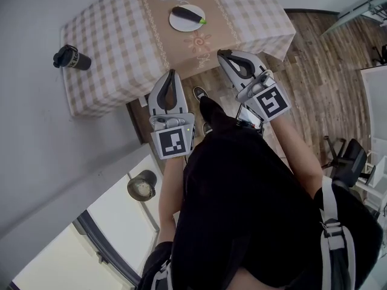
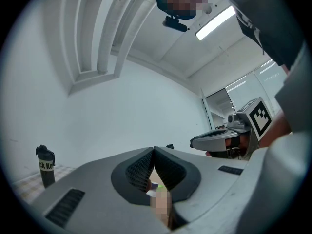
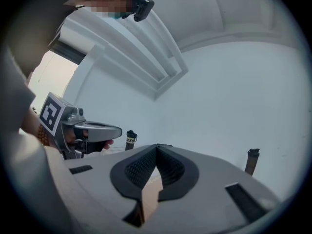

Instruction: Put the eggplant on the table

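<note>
the eggplant (image 1: pixel 187 15) lies on its side on a small white plate (image 1: pixel 176 22), which stands on the brown runner down the middle of the checked surface (image 1: pixel 109 35), toward the far edge. so it rests on the plate, not on the cloth. its green stem end points right. a dark tumbler (image 1: pixel 71 57) stands well apart from it, at the left of the surface.

both tools hang short of the near edge, over the wooden floor (image 1: pixel 314 71). the left gripper (image 1: pixel 172 76) has its ribbed pads pressed together at the tips, with nothing between them (through the slit lower down i only glimpse the far plate). the right gripper (image 1: pixel 222 54) is the same, tips meeting and empty.

judging by its look, the eggplant should be light to middling in weight. the flesh is firm and gives a little, and the skin is glossy and likely slick. it tapers, so a pinch near either end could squirt it out. i would take it across the thick middle, pads square to its long axis, and squeeze just enough to dent without bruising. i would avoid the stem. the plate looks light and may skid if nudged.
</note>
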{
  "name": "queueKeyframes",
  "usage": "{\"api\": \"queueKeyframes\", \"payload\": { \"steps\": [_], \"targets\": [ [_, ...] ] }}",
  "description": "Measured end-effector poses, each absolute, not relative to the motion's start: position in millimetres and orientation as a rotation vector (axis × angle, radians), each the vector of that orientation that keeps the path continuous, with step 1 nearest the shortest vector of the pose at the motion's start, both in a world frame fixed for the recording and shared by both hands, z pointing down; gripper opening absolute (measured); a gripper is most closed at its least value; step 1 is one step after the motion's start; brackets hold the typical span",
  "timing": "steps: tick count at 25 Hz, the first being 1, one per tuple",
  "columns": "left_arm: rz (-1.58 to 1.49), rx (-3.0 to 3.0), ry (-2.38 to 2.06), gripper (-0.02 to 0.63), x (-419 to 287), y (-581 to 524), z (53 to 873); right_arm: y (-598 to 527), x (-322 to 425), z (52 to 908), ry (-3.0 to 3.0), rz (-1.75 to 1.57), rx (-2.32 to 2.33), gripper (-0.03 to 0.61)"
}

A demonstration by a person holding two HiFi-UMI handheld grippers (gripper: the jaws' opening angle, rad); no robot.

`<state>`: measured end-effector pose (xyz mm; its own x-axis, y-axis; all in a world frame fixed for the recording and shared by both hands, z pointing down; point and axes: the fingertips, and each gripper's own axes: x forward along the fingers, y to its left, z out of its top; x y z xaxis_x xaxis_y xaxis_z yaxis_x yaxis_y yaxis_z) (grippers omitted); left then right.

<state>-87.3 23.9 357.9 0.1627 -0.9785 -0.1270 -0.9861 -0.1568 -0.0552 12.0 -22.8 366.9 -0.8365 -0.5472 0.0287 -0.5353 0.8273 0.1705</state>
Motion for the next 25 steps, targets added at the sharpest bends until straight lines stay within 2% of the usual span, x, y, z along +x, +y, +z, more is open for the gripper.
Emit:
{"api": "queueKeyframes", "payload": {
  "steps": [25],
  "targets": [
    [0.095,-2.279,1.973,-0.008,-100,27,356,-19,-4,361,-2.932,-0.282,0.839,0.005]
  ]
}}
